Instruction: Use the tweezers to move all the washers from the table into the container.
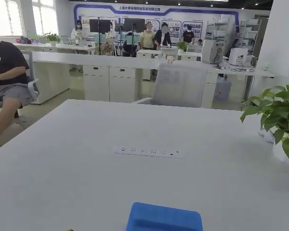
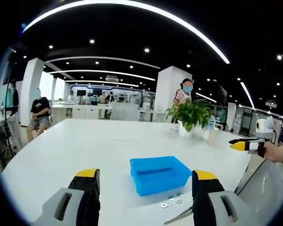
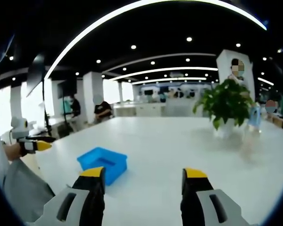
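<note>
The blue container point(image 1: 164, 219) sits at the near edge of the white table point(image 1: 62, 159). From the left gripper view, the container point(image 2: 159, 173) lies just ahead between the jaws. Several small metal washers point(image 2: 172, 201) lie on the table right in front of it. Silver tweezers point(image 2: 179, 216) rest beside them, near the right jaw. My left gripper point(image 2: 145, 181) is open and holds nothing. My right gripper point(image 3: 143, 179) is open too, with the container point(image 3: 103, 162) ahead to its left. Each gripper appears in the other's view: the right gripper point(image 2: 247, 144), the left gripper point(image 3: 33, 145).
A white power strip point(image 1: 149, 152) lies mid-table. A potted plant point(image 1: 277, 115) stands at the right edge, also in the gripper views point(image 2: 188, 115) point(image 3: 226, 106). An office chair point(image 1: 178, 84) stands behind the table. A person point(image 1: 5, 82) sits at far left.
</note>
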The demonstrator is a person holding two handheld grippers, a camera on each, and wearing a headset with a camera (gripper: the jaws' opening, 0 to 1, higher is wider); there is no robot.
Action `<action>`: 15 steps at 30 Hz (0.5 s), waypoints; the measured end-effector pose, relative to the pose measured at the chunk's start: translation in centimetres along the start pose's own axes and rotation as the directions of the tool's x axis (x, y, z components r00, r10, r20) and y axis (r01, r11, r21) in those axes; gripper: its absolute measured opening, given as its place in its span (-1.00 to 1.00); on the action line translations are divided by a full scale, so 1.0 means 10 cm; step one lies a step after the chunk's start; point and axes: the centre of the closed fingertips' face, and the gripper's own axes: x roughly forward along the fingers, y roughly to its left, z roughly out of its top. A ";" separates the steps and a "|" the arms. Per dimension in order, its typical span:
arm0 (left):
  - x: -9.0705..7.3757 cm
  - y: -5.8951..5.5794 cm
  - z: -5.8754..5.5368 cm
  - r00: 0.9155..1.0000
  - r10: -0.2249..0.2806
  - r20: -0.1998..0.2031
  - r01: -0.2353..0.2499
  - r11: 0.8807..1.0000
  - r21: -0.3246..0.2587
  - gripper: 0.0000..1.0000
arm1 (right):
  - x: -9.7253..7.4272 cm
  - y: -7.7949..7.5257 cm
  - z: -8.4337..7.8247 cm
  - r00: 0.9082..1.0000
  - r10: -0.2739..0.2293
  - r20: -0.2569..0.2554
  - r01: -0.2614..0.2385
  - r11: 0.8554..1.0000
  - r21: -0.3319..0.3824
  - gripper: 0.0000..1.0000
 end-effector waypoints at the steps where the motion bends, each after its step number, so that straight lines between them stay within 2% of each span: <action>1: 0.00 0.00 0.00 1.000 0.001 0.001 -0.001 1.000 0.000 0.61 | 0.00 0.00 0.00 1.000 0.000 0.000 0.000 1.000 -0.001 0.27; 15: 0.00 -0.01 0.00 1.000 -0.001 -0.005 0.001 1.000 0.001 0.60 | 0.01 -0.04 -0.03 1.000 0.002 -0.007 -0.002 1.000 -0.003 0.26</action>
